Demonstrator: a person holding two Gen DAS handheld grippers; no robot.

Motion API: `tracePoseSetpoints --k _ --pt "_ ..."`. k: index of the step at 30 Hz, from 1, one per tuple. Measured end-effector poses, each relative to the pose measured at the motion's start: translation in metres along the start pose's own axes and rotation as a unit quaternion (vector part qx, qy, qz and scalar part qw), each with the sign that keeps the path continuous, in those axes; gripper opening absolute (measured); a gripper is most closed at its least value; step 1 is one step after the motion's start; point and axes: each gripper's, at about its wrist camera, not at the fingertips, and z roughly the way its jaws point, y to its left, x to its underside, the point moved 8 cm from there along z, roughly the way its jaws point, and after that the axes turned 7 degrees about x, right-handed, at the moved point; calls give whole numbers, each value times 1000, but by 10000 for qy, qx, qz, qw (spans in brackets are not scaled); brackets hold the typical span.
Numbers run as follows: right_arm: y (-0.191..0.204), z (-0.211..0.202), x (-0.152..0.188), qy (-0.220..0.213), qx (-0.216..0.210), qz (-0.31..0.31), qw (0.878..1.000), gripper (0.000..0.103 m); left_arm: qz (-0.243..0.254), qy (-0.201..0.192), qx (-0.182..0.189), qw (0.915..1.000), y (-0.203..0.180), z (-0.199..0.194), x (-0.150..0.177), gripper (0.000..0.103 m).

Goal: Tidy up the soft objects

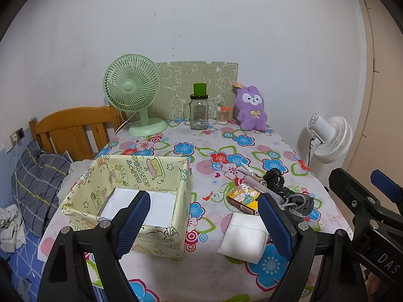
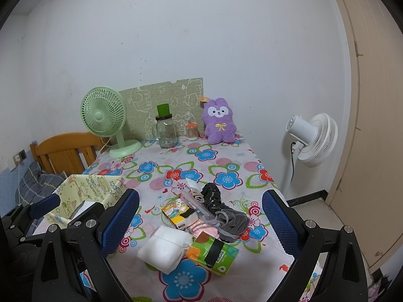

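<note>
Right wrist: white pad (image 2: 165, 248) between spread right gripper (image 2: 200, 222) fingers, untouched.

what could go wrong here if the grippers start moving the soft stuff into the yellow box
1. The grey drawstring pouch lies tangled with the clear packet; lifting one may drag the other.
2. The white soft pack overlaps the green tissue pack, so an open right gripper could shift both.
3. The yellow box looks light and might slide.

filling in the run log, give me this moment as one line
phase: before first pick | left gripper: open, empty | right gripper: open, empty | white pad: on table beside yellow box
</note>
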Motion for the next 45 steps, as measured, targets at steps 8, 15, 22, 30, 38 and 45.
tracePoseSetpoints --k 8,15,22,30,38,45 --pt "0 0 0 1 1 0 10000 99 -1 -10 1 10000 0 0 1 89" --pt "1 0 1 2 -8 -2 10000 99 -9 -18 1 10000 1 0 0 89" --pt "0 2 2 6 -6 -20 10000 99 -81 19 50 10000 3 4 0 89" --pt "4 9 5 38 -10 -109 9999 99 -94 53 186 9998 -1 10 7 89" --pt "5 21 16 190 -60 -180 9996 99 -57 207 298 9993 -11 22 19 88" --pt "5 31 29 299 -153 -224 9992 99 -4 335 359 9988 -22 34 34 88"
